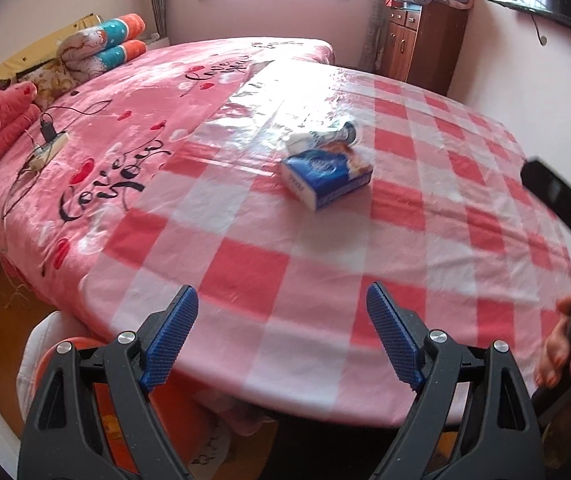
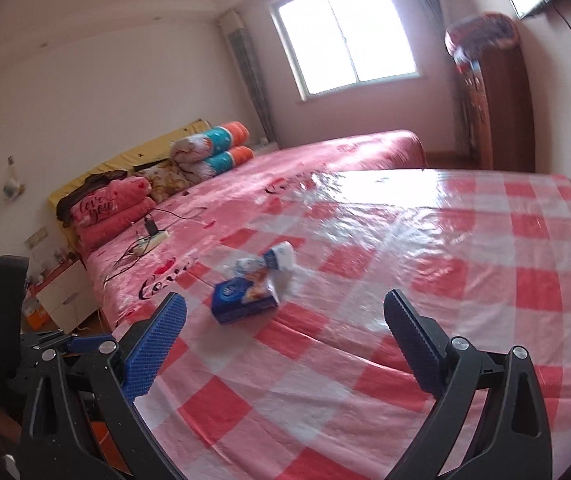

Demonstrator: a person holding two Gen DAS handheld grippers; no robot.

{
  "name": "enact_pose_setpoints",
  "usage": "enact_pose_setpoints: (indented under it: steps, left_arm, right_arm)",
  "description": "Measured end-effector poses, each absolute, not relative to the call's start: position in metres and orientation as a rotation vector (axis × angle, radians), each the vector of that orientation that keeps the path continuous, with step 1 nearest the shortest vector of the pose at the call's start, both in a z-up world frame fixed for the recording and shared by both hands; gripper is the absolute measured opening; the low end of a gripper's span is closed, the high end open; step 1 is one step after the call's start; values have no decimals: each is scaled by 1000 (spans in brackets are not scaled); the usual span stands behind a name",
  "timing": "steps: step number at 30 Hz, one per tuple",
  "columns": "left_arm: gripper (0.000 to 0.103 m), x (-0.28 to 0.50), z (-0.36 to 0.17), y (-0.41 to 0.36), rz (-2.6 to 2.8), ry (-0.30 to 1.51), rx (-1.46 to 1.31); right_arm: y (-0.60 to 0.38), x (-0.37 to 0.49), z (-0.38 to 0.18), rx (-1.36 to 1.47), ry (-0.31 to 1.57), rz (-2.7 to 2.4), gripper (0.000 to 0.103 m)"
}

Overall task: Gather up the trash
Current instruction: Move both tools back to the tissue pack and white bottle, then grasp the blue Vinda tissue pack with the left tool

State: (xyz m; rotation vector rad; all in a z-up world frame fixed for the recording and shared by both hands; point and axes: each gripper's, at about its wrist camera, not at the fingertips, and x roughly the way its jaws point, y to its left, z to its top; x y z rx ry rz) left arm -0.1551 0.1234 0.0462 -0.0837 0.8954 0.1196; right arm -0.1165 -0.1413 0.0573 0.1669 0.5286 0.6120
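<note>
Jaws of left gripper released, spread wide, nothing between the blue pads; poised over the near edge of the desk, which wears a pink-and-white checked cloth under glossy plastic. Jaws of right gripper likewise released and empty, aimed across the same cloth.

Trash located near the middle of the desk, toward its far-left side: a blue carton lying flat, and touching its far side a crumpled white-and-blue wrapper. Both well apart from either gripper. Both also seen in the right wrist view: blue carton, crumpled wrapper.

Step judged to be the approach. Recommended: close in low and level over the cloth, take one item per gripper. Carton best pinched across its short sides, pads flat on the faces. Wrapper light and likely to slide on the slick plastic; best pinched from above at its bulkiest fold.

Risk: snagging the plastic cover. An orange bin noted below the near-left edge, a probable drop point. Bed beyond the far-left edge.
</note>
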Motion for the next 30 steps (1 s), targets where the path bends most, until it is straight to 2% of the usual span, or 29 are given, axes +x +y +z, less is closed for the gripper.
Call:
enact_pose_setpoints:
  steps: [5,10,19,24,30]
  left_arm:
    - [87,-118,57,118,92,864,-79]
    - [87,-71,65,133,84,830,-190]
    - [86,7,35,177,210,873,-434]
    - [86,26,22,178,252,919,-404]
    - [79,25,13,167,230,927,-399]
  right_arm:
    - [-153,-105,51,202,580,580,98]
    - [-163,-97,46,230,623,556,98]
    - [-165,-94,45,208,634,568,98]
    - [-167,-93,46,196,634,568,98]
    - [-177,-88,46,227,639,547,98]
